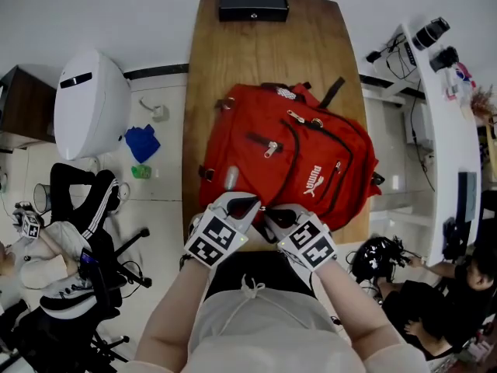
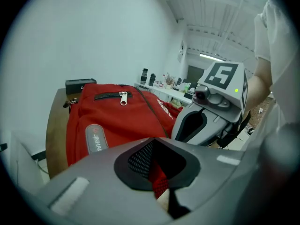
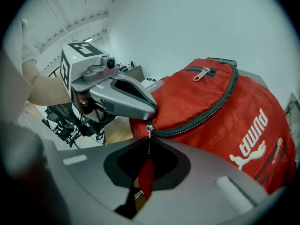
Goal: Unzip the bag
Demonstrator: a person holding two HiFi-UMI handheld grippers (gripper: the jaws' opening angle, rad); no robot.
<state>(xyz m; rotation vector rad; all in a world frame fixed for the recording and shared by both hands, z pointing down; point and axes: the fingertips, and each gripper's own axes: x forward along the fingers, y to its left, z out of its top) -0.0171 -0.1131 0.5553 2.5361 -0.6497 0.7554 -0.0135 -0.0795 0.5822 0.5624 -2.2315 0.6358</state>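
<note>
Pinching the near edge of the red fabric backpack with my left gripper, jaws closed on a fold of its cloth. My right gripper is clamping shut on the small metal zipper pull just beside it. Backpack is lying on the long brown wooden table; black rectangular box is sitting at the far end by the white wall; pale tiled floor is showing alongside.

The left tool and right tool are grey, each bearing a black-and-white marker cube.
</note>
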